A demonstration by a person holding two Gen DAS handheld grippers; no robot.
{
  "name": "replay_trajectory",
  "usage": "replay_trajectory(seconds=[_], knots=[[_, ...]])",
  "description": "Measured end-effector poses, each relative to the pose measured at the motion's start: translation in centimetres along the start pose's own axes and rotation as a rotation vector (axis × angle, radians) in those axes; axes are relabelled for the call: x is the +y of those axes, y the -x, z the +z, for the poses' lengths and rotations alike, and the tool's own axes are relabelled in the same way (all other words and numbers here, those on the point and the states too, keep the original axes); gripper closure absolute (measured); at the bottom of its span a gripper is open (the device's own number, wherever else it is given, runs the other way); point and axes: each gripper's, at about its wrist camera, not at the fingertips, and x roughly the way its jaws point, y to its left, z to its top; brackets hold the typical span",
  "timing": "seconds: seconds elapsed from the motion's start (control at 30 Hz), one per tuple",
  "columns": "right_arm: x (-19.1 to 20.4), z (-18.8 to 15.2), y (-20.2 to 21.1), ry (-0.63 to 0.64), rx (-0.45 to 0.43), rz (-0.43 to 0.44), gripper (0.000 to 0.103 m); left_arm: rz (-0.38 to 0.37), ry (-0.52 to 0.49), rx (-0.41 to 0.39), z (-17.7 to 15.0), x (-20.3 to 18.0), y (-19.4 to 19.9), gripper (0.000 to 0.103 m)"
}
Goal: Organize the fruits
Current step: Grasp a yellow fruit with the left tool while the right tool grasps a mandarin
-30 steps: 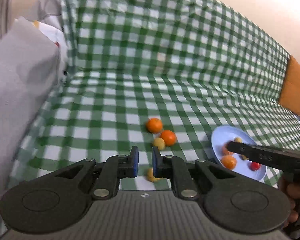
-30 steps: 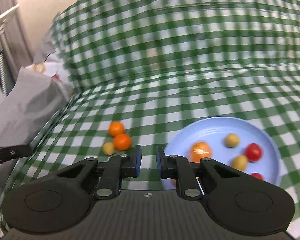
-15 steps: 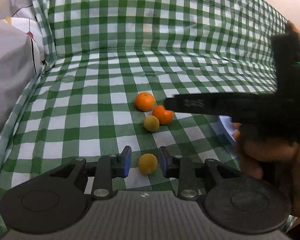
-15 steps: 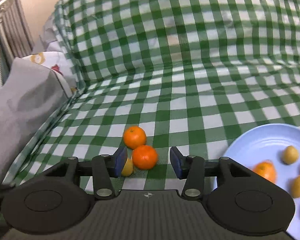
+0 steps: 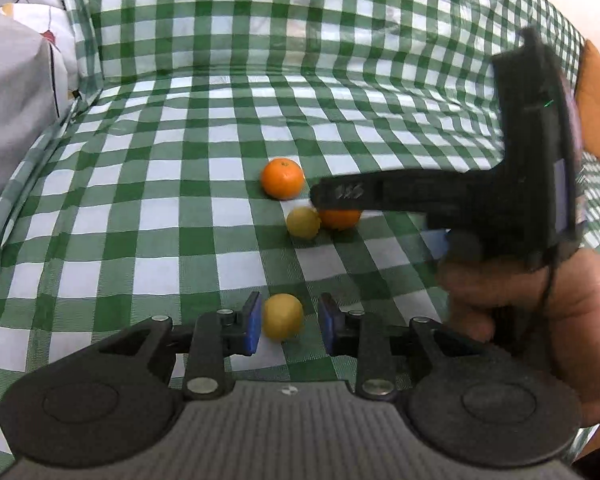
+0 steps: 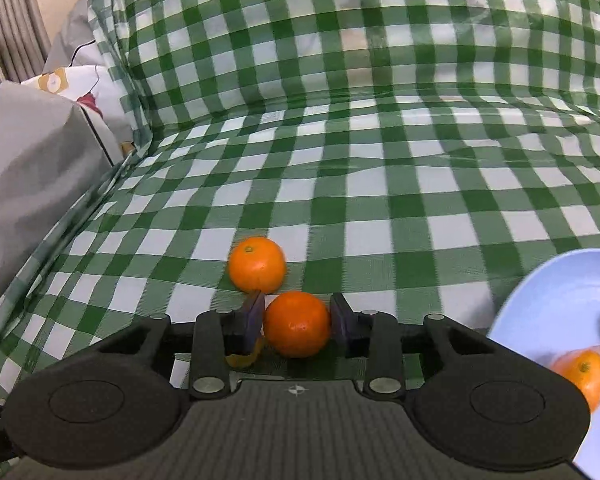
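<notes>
- Right gripper is closing its jaws around an orange tangerine, low in the frame's centre.
- Left gripper is straddling a yellow fruit, jaws released.

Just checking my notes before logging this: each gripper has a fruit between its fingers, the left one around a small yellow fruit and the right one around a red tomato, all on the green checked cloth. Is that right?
Not quite. The right gripper is closing around an orange, not a red tomato, as the right wrist view shows. The rest holds: the left gripper has the small yellow fruit between its fingers, on the green checked cloth.
</notes>
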Motion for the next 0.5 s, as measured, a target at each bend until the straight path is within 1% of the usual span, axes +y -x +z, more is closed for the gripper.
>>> replay_trajectory(seconds=[0.03,0.07,0.13,0.2,0.27,0.37,0.43,0.5], knots=[[-0.3,0.0,0.4,-0.014,-0.005,-0.001,0.066,0.016,-0.015,0.004,-0.1,-0.2,-0.2,0.072],[-0.6,-0.1,1.0,-0.026,-0.008,-0.001,0.066,0.03,-0.032,0.012,-0.2,-0.4,-0.4,0.079],[-1.1,-0.4,2.3,-0.049,-0.007,0.009,0.066,0.04,-0.046,0.013,-0.2,-0.6,-0.3,0.079],[-1.0,-0.9,3.7,-0.042,0.001,0.026,0.066,0.038,-0.019,-0.004,-0.1,-0.1,0.2,0.079],[-0.4,-1.8,5.0,0.007,0.018,0.032,0.066,0.058,0.019,-0.03,0.0,0.7,0.8,0.079],[0.5,-3.2,7.0,0.087,0.043,0.04,0.066,0.079,0.074,-0.044,0.0,2.0,1.7,0.079],[1.1,-4.1,8.3,0.129,0.061,0.046,0.066,0.096,0.08,-0.034,0.1,2.5,2.0,0.079],[1.6,-5.0,8.9,0.164,0.094,0.044,0.066,0.093,0.078,-0.002,-0.1,2.8,1.9,0.079]])
